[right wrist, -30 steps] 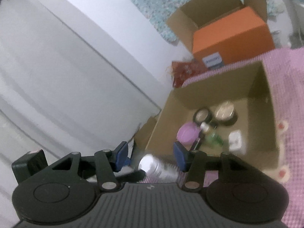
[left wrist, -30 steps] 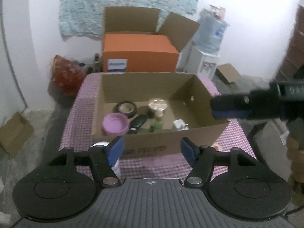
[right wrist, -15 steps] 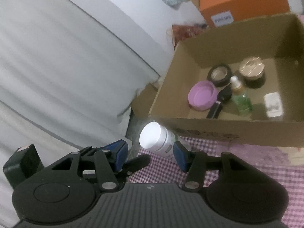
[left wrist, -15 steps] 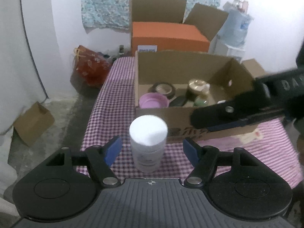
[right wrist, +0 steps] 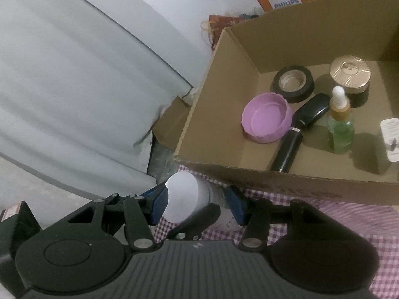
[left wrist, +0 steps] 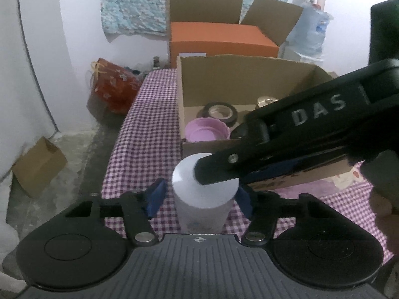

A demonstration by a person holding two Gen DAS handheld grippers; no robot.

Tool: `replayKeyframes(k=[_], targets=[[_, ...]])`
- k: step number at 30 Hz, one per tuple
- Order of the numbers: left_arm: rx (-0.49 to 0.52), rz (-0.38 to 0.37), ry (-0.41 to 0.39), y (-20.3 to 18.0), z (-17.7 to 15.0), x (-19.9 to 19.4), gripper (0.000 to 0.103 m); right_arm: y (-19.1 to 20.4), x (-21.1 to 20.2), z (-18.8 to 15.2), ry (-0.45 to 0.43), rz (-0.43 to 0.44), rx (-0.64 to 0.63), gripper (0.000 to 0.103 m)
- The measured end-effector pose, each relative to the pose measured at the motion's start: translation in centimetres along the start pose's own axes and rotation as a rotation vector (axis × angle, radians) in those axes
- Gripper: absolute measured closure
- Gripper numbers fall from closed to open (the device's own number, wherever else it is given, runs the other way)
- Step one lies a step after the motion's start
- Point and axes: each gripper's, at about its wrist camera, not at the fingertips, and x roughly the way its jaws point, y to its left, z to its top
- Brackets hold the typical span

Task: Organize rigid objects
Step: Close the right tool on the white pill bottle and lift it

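A white bottle (left wrist: 203, 194) stands upright on the purple checked tablecloth (left wrist: 149, 129), just in front of the open cardboard box (left wrist: 224, 74). My left gripper (left wrist: 199, 196) straddles the bottle and its jaws are closing. A thin strip of cloth still shows beside the left pad. From the right, one of my right gripper's fingers (left wrist: 249, 154) crosses over the bottle's cap. In the right wrist view the bottle (right wrist: 184, 199) shows between the pads of my right gripper (right wrist: 197, 203), which is open. A finger of the left gripper (right wrist: 194, 221) lies against the bottle.
The box (right wrist: 207, 114) holds a purple lid (right wrist: 266, 118), a tape roll (right wrist: 293, 81), a gold-lidded jar (right wrist: 349, 73), a green dropper bottle (right wrist: 340, 124), a black tube (right wrist: 296, 137) and a white adapter (right wrist: 391, 137). An orange box (left wrist: 219, 42) and a red bag (left wrist: 112, 87) stand behind the table.
My left gripper sank around the bottle and its jaws narrowed. The right gripper swung in from the right and down until its finger crosses the bottle's cap.
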Motion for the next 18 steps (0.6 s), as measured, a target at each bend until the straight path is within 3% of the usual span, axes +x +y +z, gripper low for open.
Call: replayKeyframes(k=[9,18], targets=[[-0.018,-0.008,-0.004,-0.3,-0.2,-0.9,0.05,0.3,0.3,-0.4,-0.007,0.013,-0.015,0.054],[-0.007,0.028,-0.086,-1.3,1.6,-6.2,0.05,3.4,-3.0,-0.9,-0.058,0.061,-0.081,0.055]])
